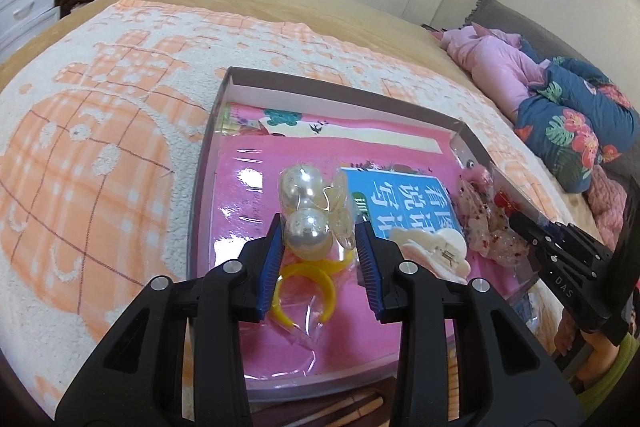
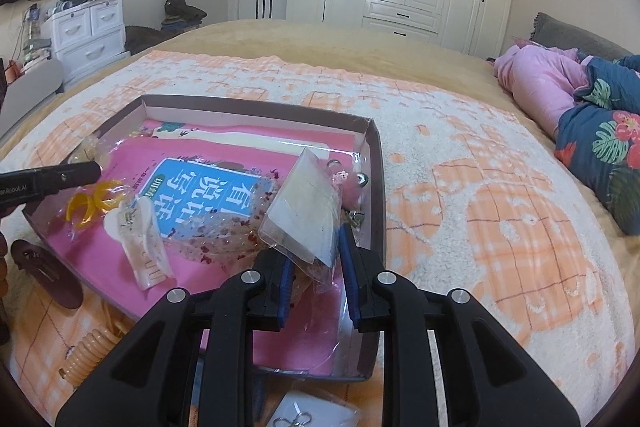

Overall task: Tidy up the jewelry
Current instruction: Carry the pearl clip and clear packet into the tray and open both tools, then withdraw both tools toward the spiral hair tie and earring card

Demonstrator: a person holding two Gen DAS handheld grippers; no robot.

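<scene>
1. Bed (image 2: 460,155), orange-and-white towel cover; it carries all that follows.

2. Shallow box (image 1: 224,83), grey-rimmed, lying at 12 o'clock from both my grippers. A pink book (image 1: 256,195) with a blue label lines its floor.

3. Clear packet (image 2: 304,203) holding a pale card, inside the box toward its 3 o'clock wall. My right gripper (image 2: 316,267) is narrowed on the packet's near corner, pads against the plastic. Speckled clear hair clip (image 2: 224,239) lies just at 9 o'clock of it.

4. Pearl hair tie (image 1: 306,211), two large beads in a clear wrapper, on the book. It sits between the fingertips of my left gripper (image 1: 318,243); the nearer bead touches the 9 o'clock pad, and I cannot tell whether the 3 o'clock pad presses the wrapper.

5. White claw clip (image 1: 434,251), at 3 o'clock of the left gripper, resting on the book.

6. Yellow ring (image 1: 304,283), in its wrapper, at 6 o'clock of the pearls, between the left fingers.
</scene>
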